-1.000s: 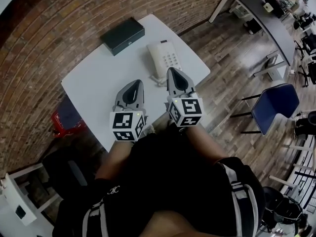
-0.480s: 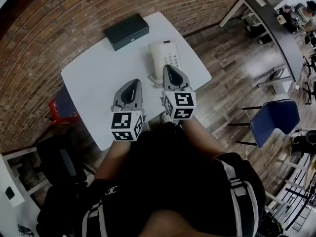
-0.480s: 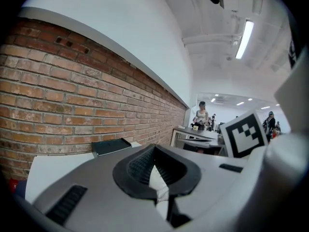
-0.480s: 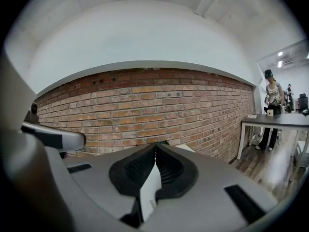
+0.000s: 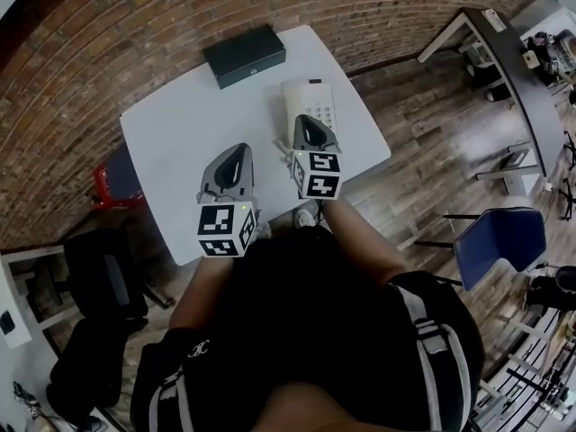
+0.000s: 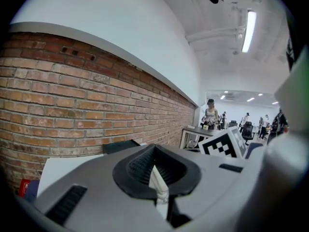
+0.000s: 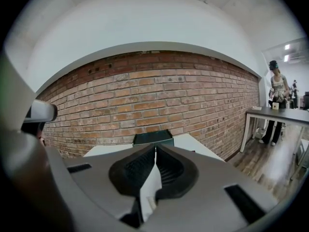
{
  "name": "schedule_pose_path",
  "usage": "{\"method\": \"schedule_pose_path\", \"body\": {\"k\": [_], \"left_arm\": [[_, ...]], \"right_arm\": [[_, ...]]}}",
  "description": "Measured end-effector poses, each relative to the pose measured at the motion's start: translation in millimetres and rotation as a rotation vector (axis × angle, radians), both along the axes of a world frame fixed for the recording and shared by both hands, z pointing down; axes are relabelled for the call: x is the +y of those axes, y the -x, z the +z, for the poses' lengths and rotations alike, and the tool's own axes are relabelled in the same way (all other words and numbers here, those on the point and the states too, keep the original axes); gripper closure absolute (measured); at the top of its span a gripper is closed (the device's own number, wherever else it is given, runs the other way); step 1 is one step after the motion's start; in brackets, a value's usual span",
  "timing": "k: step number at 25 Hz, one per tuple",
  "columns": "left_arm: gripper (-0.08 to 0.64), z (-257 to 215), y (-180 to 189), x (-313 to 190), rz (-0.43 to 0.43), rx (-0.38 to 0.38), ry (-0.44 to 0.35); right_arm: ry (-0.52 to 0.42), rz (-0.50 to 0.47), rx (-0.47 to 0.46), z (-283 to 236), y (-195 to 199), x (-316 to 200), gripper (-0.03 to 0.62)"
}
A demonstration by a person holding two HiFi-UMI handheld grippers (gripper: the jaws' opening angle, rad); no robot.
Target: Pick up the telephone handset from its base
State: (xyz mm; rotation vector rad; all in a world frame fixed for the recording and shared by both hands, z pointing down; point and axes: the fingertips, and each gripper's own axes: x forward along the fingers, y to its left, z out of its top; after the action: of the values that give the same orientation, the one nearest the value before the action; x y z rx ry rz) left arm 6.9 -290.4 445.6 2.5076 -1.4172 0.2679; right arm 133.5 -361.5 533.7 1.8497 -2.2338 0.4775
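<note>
A white telephone (image 5: pixel 310 100) sits on the white table (image 5: pixel 180 133), toward its right side, keypad facing up. Its handset (image 5: pixel 292 97) lies along the phone's left side on the base, the near end hidden by my right gripper (image 5: pixel 304 118). That gripper hovers over the phone's near edge with its jaws shut and nothing between them; in the right gripper view (image 7: pixel 155 147) the tips meet. My left gripper (image 5: pixel 241 148) hangs over the table left of the phone, also shut and holding nothing, as the left gripper view (image 6: pixel 154 147) shows.
A black box (image 5: pixel 244 55) lies at the table's far edge by the brick wall (image 5: pixel 108 34). A blue chair (image 5: pixel 499 241) stands on the wooden floor to the right, a red object (image 5: pixel 106 183) and black bags (image 5: pixel 99 277) to the left.
My right gripper has moved forward and down, from the table's near edge to over the phone's near end. The left gripper has hardly moved. Both stayed shut.
</note>
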Motion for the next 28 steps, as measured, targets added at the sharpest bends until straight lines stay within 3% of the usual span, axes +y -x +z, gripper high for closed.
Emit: {"method": "schedule_pose_path", "body": {"k": [3,6,13,20,28], "left_arm": [[0.563,1,10,-2,-0.027,-0.005,0.001],[0.563,0,16,-7,-0.048,-0.008,-0.005],[0.563,-3,33,-16,-0.110,0.006,-0.005],[0.561,-1,42,-26,-0.153,0.003,0.000],[0.563,2,50,-30,-0.201,-0.001,0.012]], "right_arm": [[0.022,-0.016,0.007,13,7,-11,0.584],[0.056,-0.020,0.009,29,11,-25,0.503],[0.194,0.013,0.049,75,2,-55,0.433],[0.319,0.039,0.063,106,-1,-80,0.385],[0.415,0.053,0.098,130,-7,-91,0.380]]}}
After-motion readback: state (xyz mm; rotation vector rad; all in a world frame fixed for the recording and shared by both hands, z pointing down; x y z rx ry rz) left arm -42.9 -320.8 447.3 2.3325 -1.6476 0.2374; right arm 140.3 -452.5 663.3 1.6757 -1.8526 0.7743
